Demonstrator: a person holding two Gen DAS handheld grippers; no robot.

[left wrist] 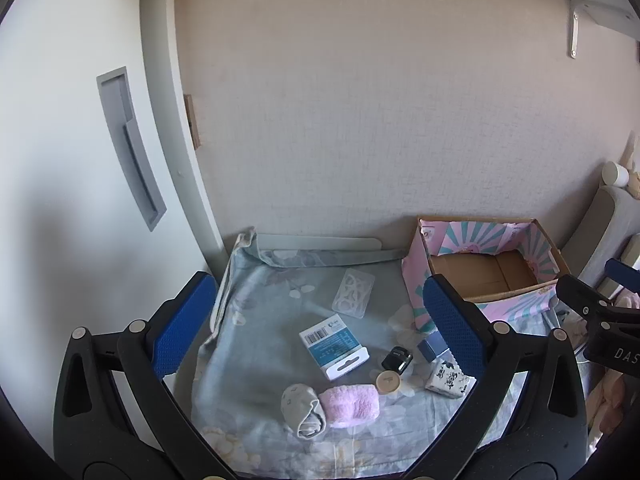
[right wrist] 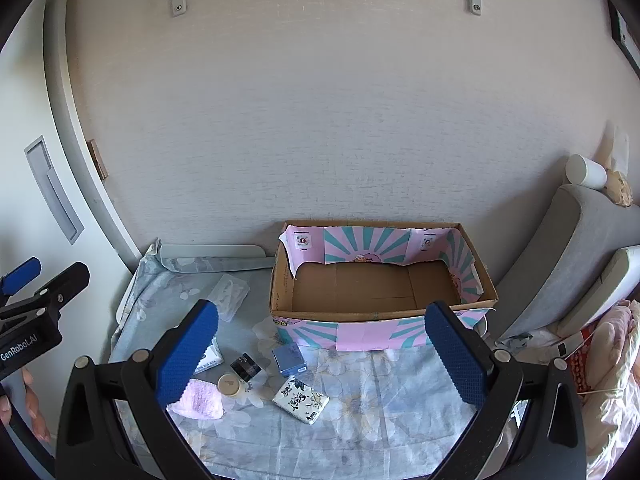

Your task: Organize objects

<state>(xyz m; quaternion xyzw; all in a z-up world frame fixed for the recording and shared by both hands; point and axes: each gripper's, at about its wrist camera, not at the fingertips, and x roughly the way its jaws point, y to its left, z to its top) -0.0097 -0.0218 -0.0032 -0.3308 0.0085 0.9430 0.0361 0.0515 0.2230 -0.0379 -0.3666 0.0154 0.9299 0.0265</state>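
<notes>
Both tongs hang above the bed with nothing in them: the left gripper (left wrist: 320, 320) is spread wide, blue pads well apart, and the right gripper (right wrist: 322, 344) is just as wide, gripping only air. The box (right wrist: 384, 312) sits against the wall on the right side of the sheet (right wrist: 380, 408), open-topped and bare inside, clearly the place everything is meant to end up. Nothing's in it yet, so I'd say the tidying hasn't properly started. The loose bits are clustered in front of it, near the left: a carton (left wrist: 334, 344) with a barcode, a clear tray (left wrist: 353, 291) further back, a grey sock (left wrist: 304, 410) touching a pink cloth (left wrist: 352, 406), a round lid (left wrist: 388, 382) just beside a black clip (left wrist: 397, 359), a small blue box (right wrist: 289, 359) and a tissue pack (right wrist: 301, 399). The right tongs face the box and the tissue pack, the left covers the sock side, a sensible split, each hand taking what lies nearest.
</notes>
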